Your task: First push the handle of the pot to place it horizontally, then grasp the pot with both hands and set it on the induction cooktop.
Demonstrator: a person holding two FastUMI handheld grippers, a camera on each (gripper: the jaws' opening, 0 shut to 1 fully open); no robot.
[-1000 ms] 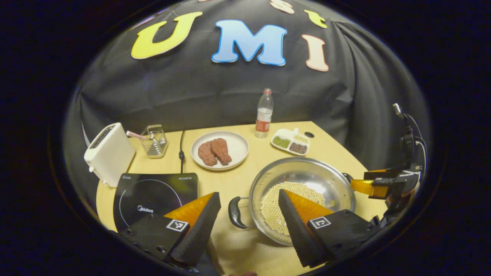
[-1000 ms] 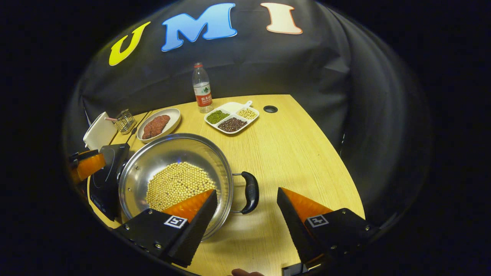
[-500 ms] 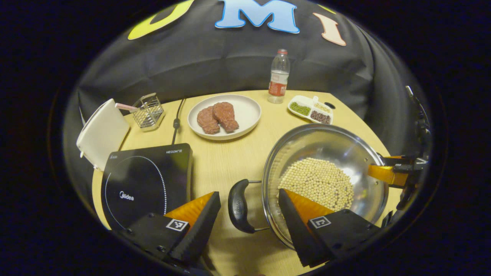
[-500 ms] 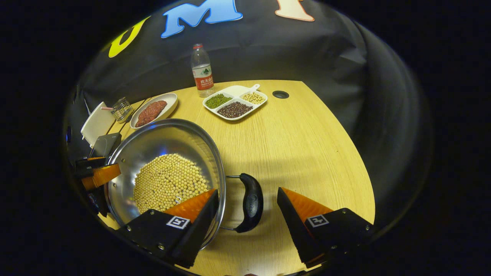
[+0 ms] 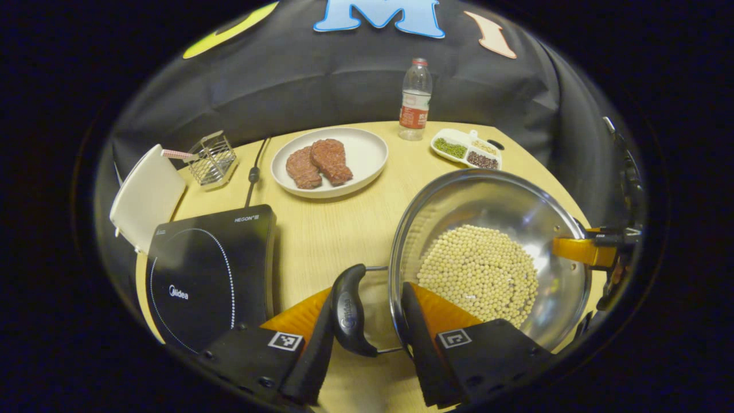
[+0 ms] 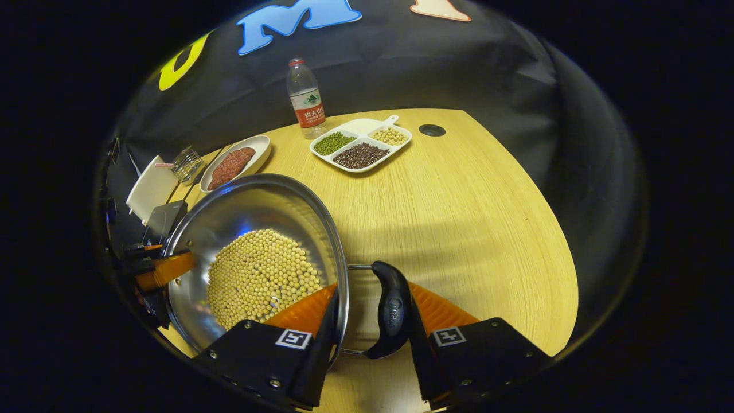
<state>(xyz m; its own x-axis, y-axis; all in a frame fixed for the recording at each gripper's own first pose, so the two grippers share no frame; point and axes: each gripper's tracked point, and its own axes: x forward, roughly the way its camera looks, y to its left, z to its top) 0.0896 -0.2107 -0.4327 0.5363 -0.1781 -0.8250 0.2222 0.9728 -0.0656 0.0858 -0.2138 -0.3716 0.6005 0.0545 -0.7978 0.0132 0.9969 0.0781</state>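
- Pot [image 5: 487,229], a wide steel pan with a shallow layer of pale yellow soybeans [image 5: 479,275] across its bottom, sits on the wooden table [image 5: 321,229], just right of the induction cooktop [image 5: 209,275] and not on it.
- Left gripper [image 5: 367,327] straddles the pot's near side: one finger lies against the outside of the black loop handle [image 5: 347,310], the other reaches over the rim into the pot. Both appear to press, so it looks clenched on handle and rim together, though contact is hard to confirm.
- Right gripper [image 6: 370,327] does the same at the opposite handle [image 6: 393,310], one finger inside the pot wall, the other pressed against the handle's outer side.
- Both handles lie level, sticking out sideways from the rim.
- White plate [image 5: 355,166] behind the pot holds two slabs of raw red meat [image 5: 318,163].
- Divided white dish [image 6: 361,143] carries green beans, dark red beans and pale beans, each in its own compartment.
- Clear water bottle [image 6: 305,100] stands upright by the dish.
- Wire basket [image 5: 212,160] and a white toaster [image 5: 146,195] sit at the far left behind the cooktop.
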